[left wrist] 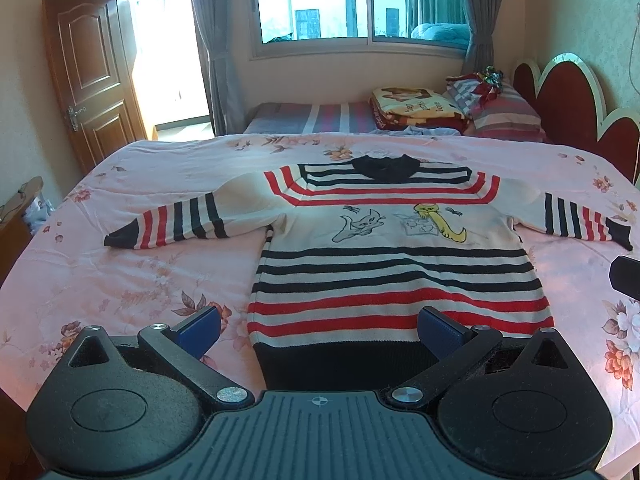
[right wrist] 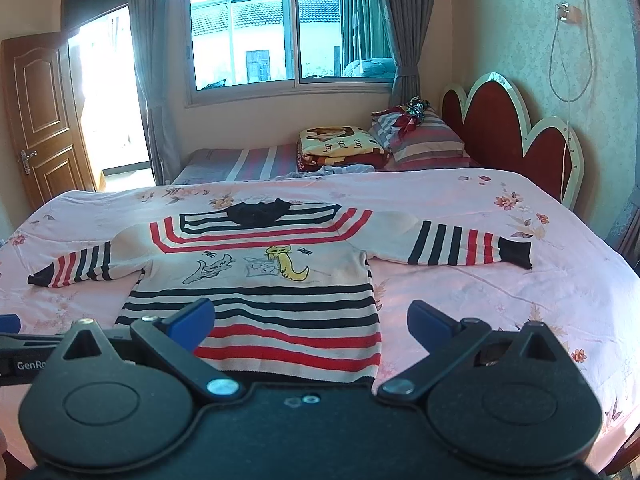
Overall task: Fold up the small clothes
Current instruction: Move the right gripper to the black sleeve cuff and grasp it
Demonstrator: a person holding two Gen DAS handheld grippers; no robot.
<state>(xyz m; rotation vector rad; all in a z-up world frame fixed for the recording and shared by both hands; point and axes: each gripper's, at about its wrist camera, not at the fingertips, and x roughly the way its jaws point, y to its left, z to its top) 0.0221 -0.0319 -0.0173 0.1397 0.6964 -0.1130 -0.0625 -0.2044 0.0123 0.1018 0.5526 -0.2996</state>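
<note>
Grippers first: the left gripper (left wrist: 318, 330), black-bodied with blue finger pads, is spread wide and grips nothing. It hovers at the near edge of the bed, over the left part of the sweater's dark hem. The right gripper (right wrist: 310, 322), of the same build, is likewise spread wide and empty, hovering over the right corner of the hem at the same edge; its left pad is over the striped fabric, its right pad over bare cover.

The small knitted sweater (left wrist: 396, 264), cream with red and navy stripes, lies flat and face up on the pink floral bed cover (left wrist: 120, 280). Its hem points to the near edge, its dark collar (left wrist: 386, 168) to the far edge. Both sleeves are spread outward, one toward each side edge. Two embroidered cats, one grey and one yellow, show on the chest panel.

Beyond the cover's far edge: a striped mattress section (right wrist: 248, 162), a folded printed blanket (right wrist: 340, 146) and a striped pillow (right wrist: 428, 140), which lies next to the red scalloped headboard (right wrist: 512, 128) at the right. Further back, a window (right wrist: 284, 36) with grey curtains; at the far left, a brown wooden door (right wrist: 38, 116) standing open.
</note>
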